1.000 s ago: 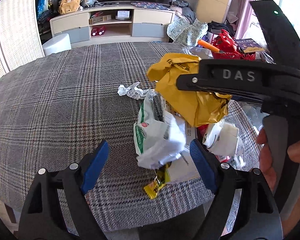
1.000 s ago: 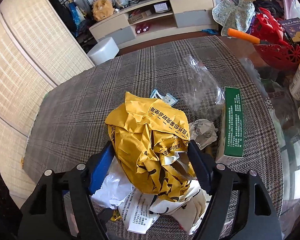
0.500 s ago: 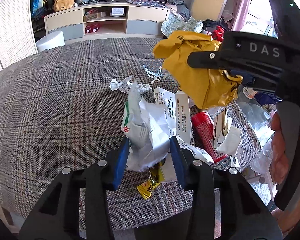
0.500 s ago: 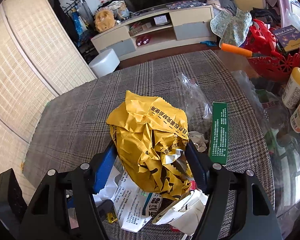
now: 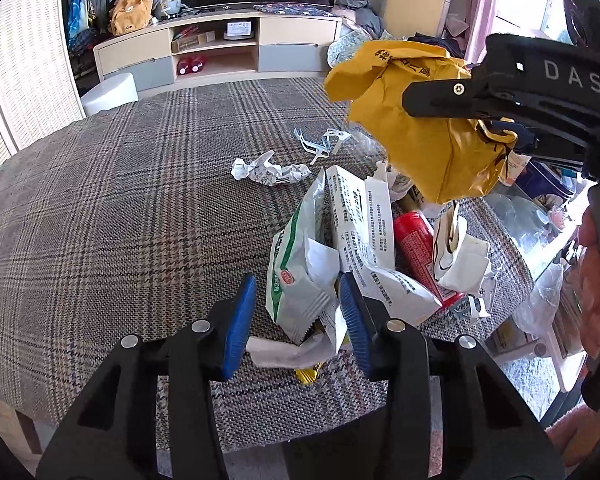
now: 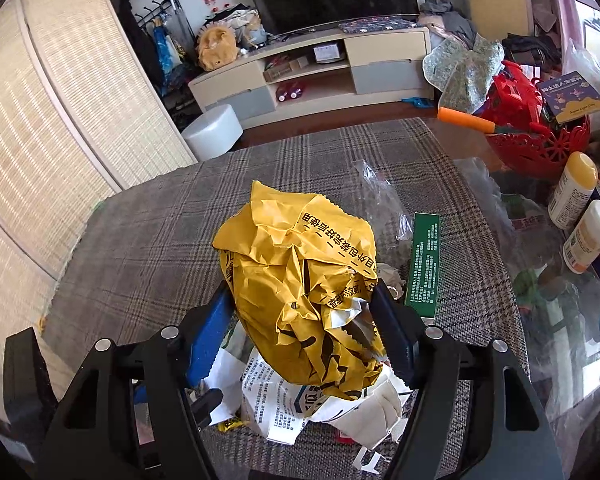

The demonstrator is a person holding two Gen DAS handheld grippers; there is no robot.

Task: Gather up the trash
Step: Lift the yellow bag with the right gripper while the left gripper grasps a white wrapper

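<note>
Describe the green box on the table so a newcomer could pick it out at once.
Start at the plaid-covered table and go to its right side, near the glass-topped part where two yellow-capped white bottles stand. The green box lies flat there, beside a crinkled clear plastic bag. It is the only long, dark green carton with white print; the trash around it is crumpled, while it keeps its shape.

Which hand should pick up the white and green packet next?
Left. The left tongs already straddle the white and green packet on the plaid tablecloth, having just been closing around it. The right tongs are full, clamped on the crumpled yellow bag lifted above the pile.
</note>
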